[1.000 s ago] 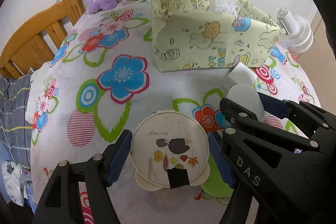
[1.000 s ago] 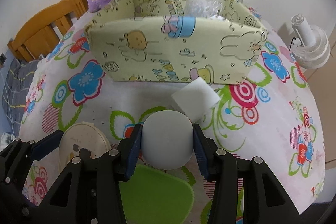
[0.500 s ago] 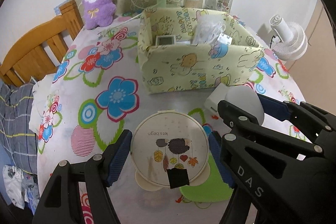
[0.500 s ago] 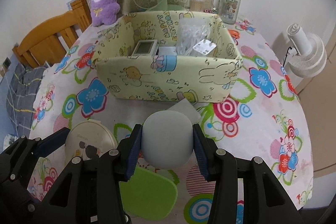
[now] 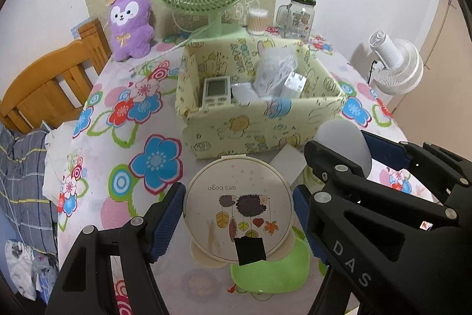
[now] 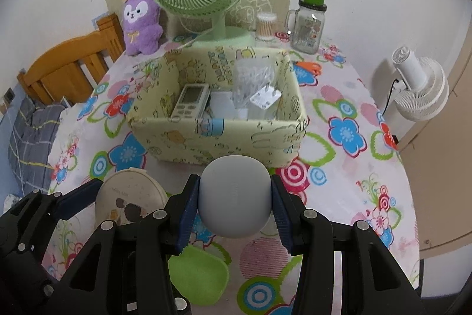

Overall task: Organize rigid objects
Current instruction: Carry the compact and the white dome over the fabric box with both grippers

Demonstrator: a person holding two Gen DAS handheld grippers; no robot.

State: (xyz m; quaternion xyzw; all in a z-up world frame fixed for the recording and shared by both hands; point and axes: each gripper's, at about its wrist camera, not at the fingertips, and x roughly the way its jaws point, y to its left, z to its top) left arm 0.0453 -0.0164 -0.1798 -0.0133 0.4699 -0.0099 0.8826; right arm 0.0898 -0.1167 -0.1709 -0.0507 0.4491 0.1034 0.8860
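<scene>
Both loads are up off the table since a second ago — box interior now in view. Left gripper point(image 5: 237, 214) clamped on the round tin point(image 5: 238, 208); right gripper point(image 6: 234, 204) clamped on the white orb point(image 6: 235, 197). Both hang in front of the box point(image 6: 218, 138), short of its near wall. Lift looks done; carry over the rim comes next.

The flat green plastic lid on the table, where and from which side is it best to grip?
Probably by its rim, from above: the green lid lies flat on the flowered tablecloth, so only opposite edges, pinched across its narrower width, offer the fingers a hold.
</scene>
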